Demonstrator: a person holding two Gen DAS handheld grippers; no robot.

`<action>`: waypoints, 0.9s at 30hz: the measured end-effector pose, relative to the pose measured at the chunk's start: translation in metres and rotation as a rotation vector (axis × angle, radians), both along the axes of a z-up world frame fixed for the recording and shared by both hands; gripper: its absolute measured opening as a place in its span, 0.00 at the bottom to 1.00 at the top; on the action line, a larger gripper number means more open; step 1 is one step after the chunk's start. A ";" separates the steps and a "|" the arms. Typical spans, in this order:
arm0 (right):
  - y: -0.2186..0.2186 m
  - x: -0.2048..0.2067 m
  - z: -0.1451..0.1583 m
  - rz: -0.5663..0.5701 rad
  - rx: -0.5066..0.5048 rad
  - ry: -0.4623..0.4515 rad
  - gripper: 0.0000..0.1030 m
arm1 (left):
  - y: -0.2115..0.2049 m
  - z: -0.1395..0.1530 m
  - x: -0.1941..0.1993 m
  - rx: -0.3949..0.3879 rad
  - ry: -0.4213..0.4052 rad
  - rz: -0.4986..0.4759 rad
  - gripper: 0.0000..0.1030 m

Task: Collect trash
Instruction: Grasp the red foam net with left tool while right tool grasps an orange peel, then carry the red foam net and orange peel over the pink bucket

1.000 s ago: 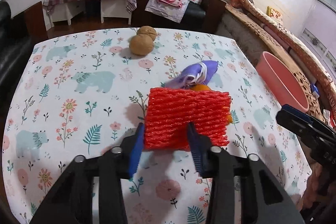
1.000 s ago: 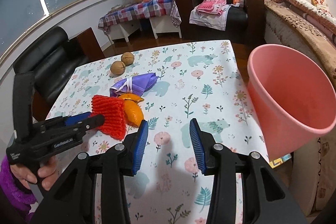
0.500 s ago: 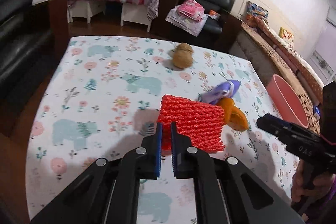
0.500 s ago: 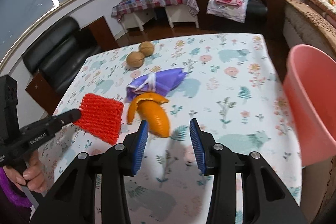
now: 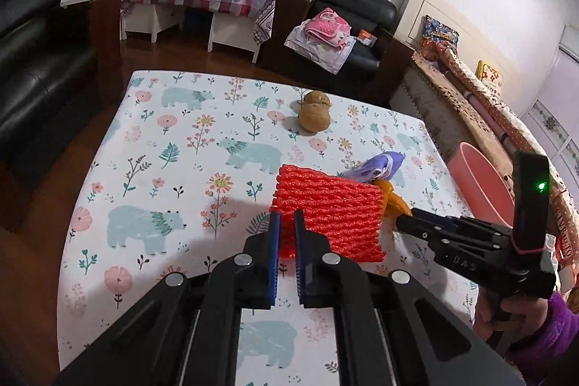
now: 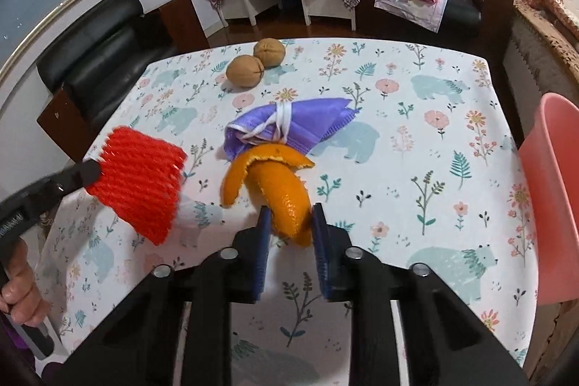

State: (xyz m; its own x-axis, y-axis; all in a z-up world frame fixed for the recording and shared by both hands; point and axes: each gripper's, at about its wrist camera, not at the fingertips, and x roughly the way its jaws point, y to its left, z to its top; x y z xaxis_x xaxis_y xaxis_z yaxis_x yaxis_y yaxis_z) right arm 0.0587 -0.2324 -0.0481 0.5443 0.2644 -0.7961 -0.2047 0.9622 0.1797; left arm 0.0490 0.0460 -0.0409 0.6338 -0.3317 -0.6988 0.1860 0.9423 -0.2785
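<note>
Floral counter (image 5: 173,147): your left gripper (image 5: 284,230) has just clamped the red foam net (image 5: 333,205); your right gripper (image 6: 288,223), fingers half-open, now straddles the orange peel (image 6: 282,183), bin (image 6: 550,205) at 3 o'clock.

Red, orange and purple on a flowered white cloth

Red ribbed foam net (image 5: 327,212); orange peel (image 6: 280,183); purple mask (image 6: 289,127) with white straps; pink bin (image 6: 553,201); brown walnuts (image 6: 257,60); desk (image 5: 173,169) cloth white with teal bears and pink flowers; claws black with blue pads (image 6: 263,250).

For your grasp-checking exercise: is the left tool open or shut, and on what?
Shut. The left tool has its blue pads pinched on a corner of the red foam fruit net, which looks raised off the floral tablecloth.
</note>
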 end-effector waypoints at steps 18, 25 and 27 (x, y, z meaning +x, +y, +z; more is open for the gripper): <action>-0.066 -0.058 0.037 -0.127 0.055 -0.102 0.17 | -0.041 0.034 -0.015 0.011 -0.072 -0.076 0.06; -0.102 -0.070 0.048 -0.231 0.071 -0.158 0.17 | -0.078 0.050 -0.014 0.008 -0.106 -0.135 0.06; -0.113 -0.074 0.051 -0.265 0.071 -0.172 0.17 | -0.092 0.054 -0.013 0.009 -0.114 -0.154 0.06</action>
State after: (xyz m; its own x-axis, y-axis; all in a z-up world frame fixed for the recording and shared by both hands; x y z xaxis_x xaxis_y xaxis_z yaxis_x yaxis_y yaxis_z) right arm -0.0148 -0.3451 0.0028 0.7267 0.1473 -0.6710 0.0178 0.9724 0.2328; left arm 0.0361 -0.0455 0.0129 0.6515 -0.4251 -0.6284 0.3580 0.9025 -0.2394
